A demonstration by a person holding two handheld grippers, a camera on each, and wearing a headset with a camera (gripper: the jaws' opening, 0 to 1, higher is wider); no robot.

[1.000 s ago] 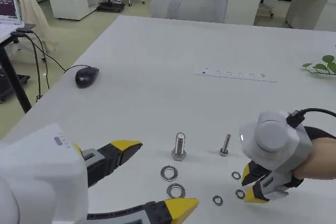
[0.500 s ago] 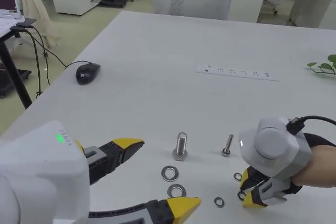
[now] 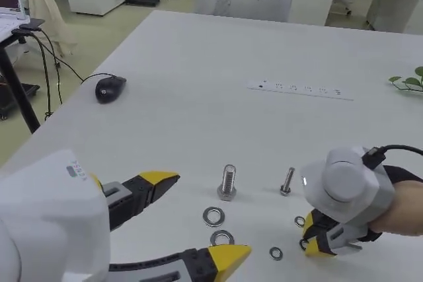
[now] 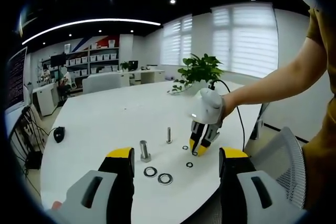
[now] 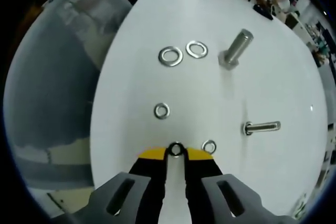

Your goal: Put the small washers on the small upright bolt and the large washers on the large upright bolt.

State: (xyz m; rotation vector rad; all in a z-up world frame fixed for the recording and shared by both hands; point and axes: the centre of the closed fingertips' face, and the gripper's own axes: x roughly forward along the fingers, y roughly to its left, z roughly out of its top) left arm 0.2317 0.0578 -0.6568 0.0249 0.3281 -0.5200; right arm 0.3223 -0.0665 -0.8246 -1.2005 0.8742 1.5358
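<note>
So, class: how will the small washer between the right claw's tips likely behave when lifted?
The small washer looks like thin, flat metal, so it is probably stiff and light. Lying flat on the smooth table, it may slide or slip from the right claw. Dropped on edge, its round shape could roll.

Two bolts (image 3: 227, 183), five washers (image 3: 213, 216)

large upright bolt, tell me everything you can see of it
The large upright bolt is silvery metal, apparently steel. It stands on its hexagonal head on the white table, with its threaded shank pointing straight up and nothing slipped over it yet. Only the table touches it. A large washer lies flat just in front of it, not touching it. In the head view the small upright bolt stands to its right.
</note>
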